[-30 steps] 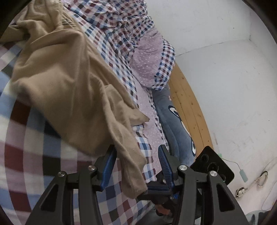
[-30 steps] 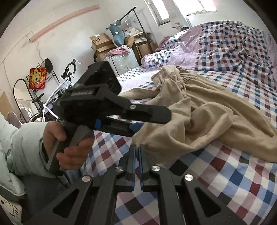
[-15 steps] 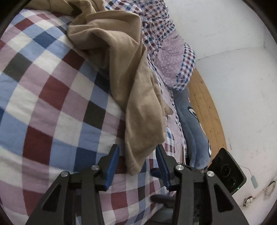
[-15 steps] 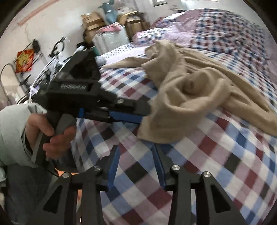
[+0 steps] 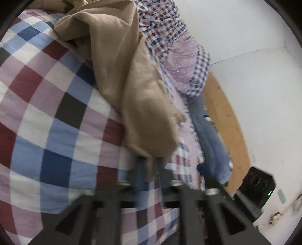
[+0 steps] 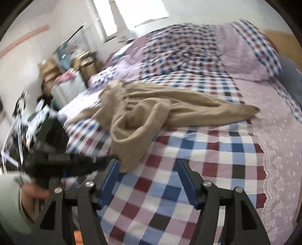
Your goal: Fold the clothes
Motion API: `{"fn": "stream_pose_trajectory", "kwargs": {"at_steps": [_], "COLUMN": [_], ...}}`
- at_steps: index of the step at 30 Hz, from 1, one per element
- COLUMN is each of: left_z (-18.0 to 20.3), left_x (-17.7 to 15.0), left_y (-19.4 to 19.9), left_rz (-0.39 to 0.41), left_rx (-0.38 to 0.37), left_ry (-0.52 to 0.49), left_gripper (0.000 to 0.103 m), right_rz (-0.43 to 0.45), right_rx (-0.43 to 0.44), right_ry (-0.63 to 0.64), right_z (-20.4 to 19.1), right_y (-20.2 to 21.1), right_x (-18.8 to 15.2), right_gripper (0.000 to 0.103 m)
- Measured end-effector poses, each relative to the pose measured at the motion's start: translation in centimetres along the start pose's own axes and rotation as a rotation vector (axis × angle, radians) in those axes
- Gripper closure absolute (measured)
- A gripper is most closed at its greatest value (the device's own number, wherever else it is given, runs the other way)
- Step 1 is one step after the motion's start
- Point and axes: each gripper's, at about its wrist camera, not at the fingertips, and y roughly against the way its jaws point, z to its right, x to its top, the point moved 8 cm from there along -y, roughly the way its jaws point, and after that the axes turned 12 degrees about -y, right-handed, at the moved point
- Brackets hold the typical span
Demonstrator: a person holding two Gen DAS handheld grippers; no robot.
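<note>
- Tan knit garment (image 6: 151,113) lies crumpled across the near half of the bed, one long end stretched toward the lilac side and a bunched fold hanging toward the edge closest to me.
- From my left wrist view the same garment (image 5: 132,79) runs down from the top of the frame to a narrow end that sits right between my left fingers.
- My left gripper (image 5: 149,165) is drawn nearly closed on that narrow end of the cloth; the frame is blurred there, but the fabric passes between the two fingers with no gap visible.
- In the right wrist view my left gripper (image 6: 105,162) shows at the lower left, its tip at the hanging fold, with my hand (image 6: 35,192) around its handle.
- My right gripper (image 6: 148,165) is spread wide and holds nothing; it hovers over bare bedding just beside the hanging fold.
- Under everything is a checked bedspread (image 6: 188,169) in red, blue, white and black squares, with a lilac dotted sheet (image 6: 273,141) along its right side.
- Farther back sit a rumpled checked quilt (image 6: 179,50) and a lilac pillow (image 6: 243,56).
- Beyond the bed, a window (image 6: 130,17), stacked boxes (image 6: 49,69), and a wooden headboard (image 5: 224,120) against the white wall.
</note>
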Motion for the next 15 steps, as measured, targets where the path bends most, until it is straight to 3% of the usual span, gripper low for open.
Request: {"fn": "stream_pose_trajectory", "kwargs": {"at_steps": [11,15], "left_z": [2.7,3.2], "left_x": [2.6,2.9], "left_y": [9.3,10.2], "left_rz": [0.244,0.263], "left_rx": [-0.089,-0.088], "left_ry": [-0.104,-0.109], "left_gripper": [0.1,0.1], "right_rz": [0.063,0.052], "right_rx": [-0.023,-0.039], "right_ry": [-0.168,-0.134], "right_z": [2.5,1.8], "right_y": [-0.8,-1.4], "right_x": [2.5,2.2], "right_gripper": [0.034,0.034]}}
